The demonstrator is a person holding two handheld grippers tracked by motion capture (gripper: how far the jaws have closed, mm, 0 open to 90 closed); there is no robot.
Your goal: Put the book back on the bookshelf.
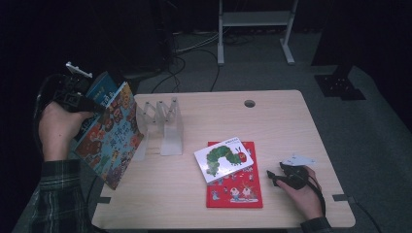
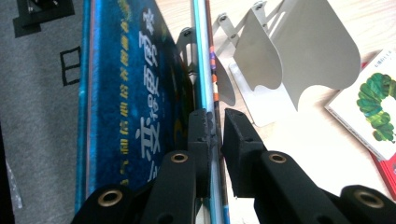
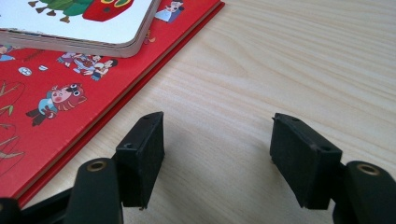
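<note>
My left gripper (image 1: 80,104) is raised over the table's left edge, shut on a colourful picture book (image 1: 111,141) with a blue book (image 1: 104,90) against its far side. In the left gripper view the jaws (image 2: 217,116) pinch the thin book edges (image 2: 205,70), and the blue cover (image 2: 130,93) lies to their left. My right gripper (image 1: 269,175) rests low on the table at the right, open, with bare wood between its jaws (image 3: 217,135). Just left of it lies a red book (image 1: 235,187) (image 3: 56,93) with a white caterpillar book (image 1: 224,158) (image 3: 70,23) on top.
A metal folding book rack (image 1: 163,124) (image 2: 289,51) stands on the light wooden table (image 1: 272,126), right of the held books. A cable hole (image 1: 249,103) is near the far edge. Beyond the table are a grey carpet, cables and a desk frame (image 1: 255,29).
</note>
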